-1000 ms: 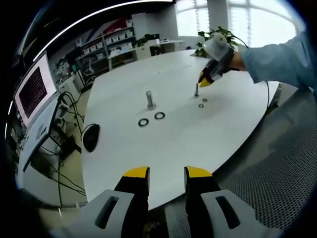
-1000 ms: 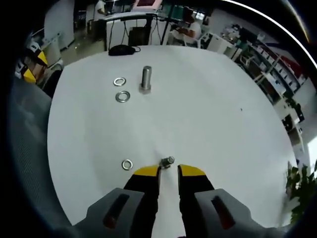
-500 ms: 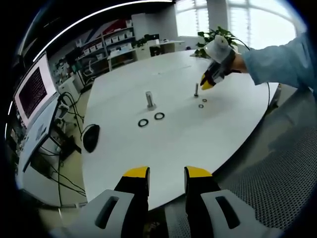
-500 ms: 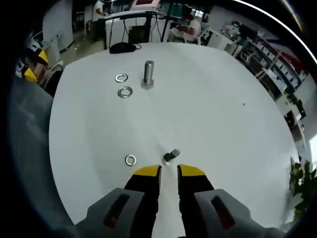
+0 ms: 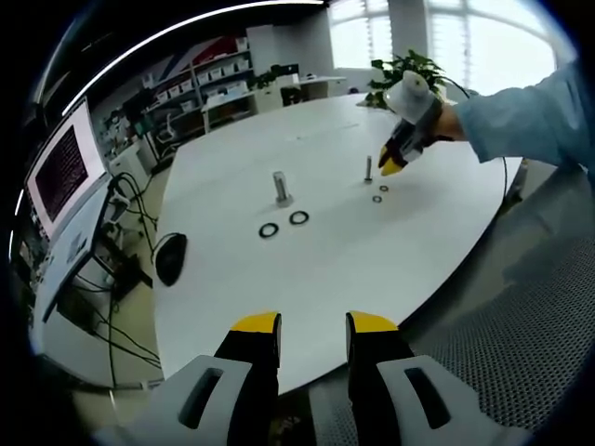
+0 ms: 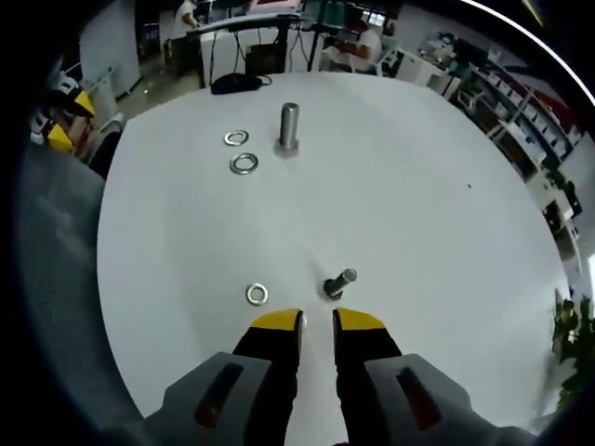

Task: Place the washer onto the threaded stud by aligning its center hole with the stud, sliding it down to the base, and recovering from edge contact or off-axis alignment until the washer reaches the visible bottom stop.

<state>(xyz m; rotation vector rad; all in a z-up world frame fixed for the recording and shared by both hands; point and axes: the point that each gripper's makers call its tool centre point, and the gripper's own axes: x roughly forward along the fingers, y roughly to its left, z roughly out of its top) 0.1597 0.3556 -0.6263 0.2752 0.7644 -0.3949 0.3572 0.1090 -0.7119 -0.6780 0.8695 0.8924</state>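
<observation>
White table (image 6: pixel 418 223), right claw (image 6: pixel 317 321) empty, slightly parted, just short of small stud (image 6: pixel 339 282).

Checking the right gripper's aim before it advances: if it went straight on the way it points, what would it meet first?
Probably the small stud, just ahead of the right gripper and slightly right of its line. The loose washer lies off to the left. Depth is unclear, so it might pass above.
</observation>
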